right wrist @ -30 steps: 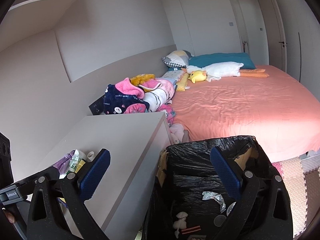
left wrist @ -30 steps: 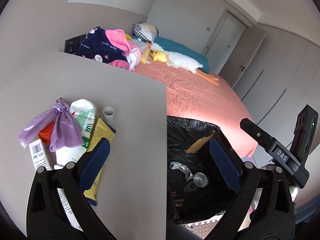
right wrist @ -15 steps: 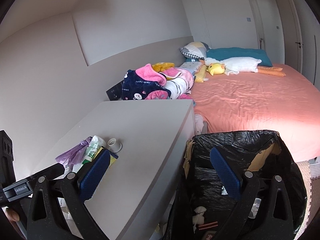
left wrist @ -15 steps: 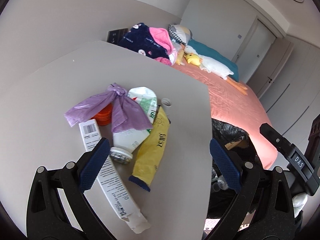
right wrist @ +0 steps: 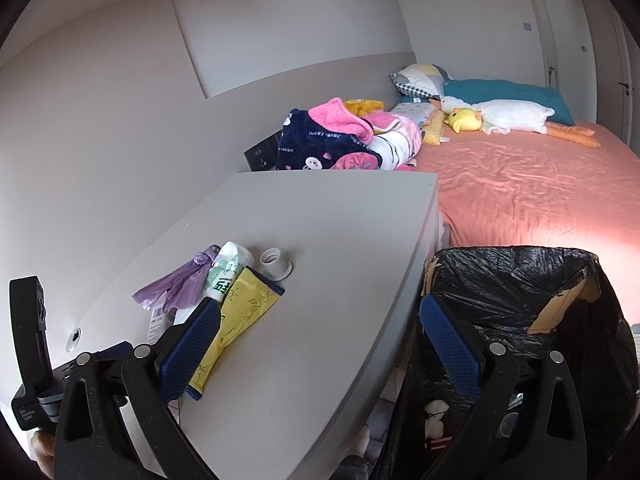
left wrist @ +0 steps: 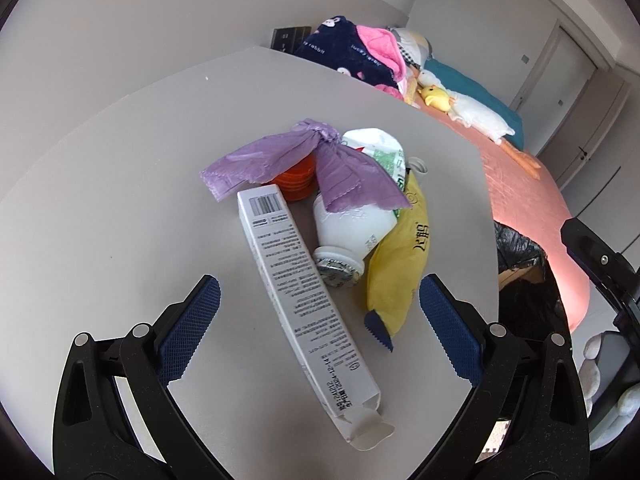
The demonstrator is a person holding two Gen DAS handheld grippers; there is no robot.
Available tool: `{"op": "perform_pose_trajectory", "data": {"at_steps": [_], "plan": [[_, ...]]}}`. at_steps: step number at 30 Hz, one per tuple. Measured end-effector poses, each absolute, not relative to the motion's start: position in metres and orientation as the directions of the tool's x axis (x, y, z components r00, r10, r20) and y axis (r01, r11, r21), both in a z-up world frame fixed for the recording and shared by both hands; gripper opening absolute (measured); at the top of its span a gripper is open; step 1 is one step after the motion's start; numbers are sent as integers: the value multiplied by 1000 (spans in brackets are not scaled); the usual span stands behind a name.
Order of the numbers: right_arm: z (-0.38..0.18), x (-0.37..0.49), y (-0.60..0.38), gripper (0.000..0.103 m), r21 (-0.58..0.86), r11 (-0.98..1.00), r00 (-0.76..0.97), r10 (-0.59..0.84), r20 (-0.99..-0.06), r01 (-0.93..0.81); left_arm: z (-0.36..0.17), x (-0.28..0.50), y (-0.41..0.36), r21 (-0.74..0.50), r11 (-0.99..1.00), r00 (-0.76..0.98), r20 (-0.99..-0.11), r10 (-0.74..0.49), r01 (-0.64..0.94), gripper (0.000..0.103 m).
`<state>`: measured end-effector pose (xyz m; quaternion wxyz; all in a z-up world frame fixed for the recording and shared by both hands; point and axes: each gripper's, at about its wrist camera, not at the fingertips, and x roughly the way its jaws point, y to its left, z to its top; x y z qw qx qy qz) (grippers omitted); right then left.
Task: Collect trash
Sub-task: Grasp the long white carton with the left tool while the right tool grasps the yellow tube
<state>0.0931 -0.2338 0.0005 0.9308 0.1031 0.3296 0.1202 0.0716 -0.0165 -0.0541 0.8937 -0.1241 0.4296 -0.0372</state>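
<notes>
A pile of trash lies on the grey cabinet top: a long white carton, a white bottle, a yellow pouch, a purple plastic bag, an orange lid and a small white cap. My left gripper is open and empty, its jaws on either side of the carton's near half, just above it. My right gripper is open and empty over the cabinet's edge, beside the black-lined trash bin. The pouch and cap show there too.
A bed with a pink sheet lies beyond the bin, with bunched blankets and a plush goose on it. A wall runs along the cabinet's left side. The left gripper's body shows in the right wrist view.
My left gripper swung left from the bin to over the trash pile and came down close to the carton. My right gripper drifted left and a little higher, beside the bin.
</notes>
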Motion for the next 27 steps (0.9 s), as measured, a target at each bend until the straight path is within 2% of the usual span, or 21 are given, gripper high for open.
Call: {"op": "perform_pose_trajectory", "data": {"at_steps": [9, 22, 24, 26, 27], "plan": [[-10, 100, -203, 100, 258, 945, 710, 321, -627, -199, -71, 80, 2, -255, 960, 583, -800, -144, -113, 92], [-27, 117, -161, 99, 248, 943, 621, 334, -709, -223, -70, 77, 22, -164, 973, 585, -810, -39, -162, 86], [-32, 121, -155, 95, 258, 940, 598, 342, -725, -224, -69, 76, 24, -153, 974, 584, -811, -28, -166, 86], [-38, 125, -150, 86, 271, 936, 566, 352, -745, -225, -69, 76, 26, -155, 973, 581, -813, -29, -169, 86], [-41, 127, -148, 78, 278, 934, 550, 357, -755, -224, -69, 77, 26, -158, 973, 579, -815, -31, -170, 86]]}}
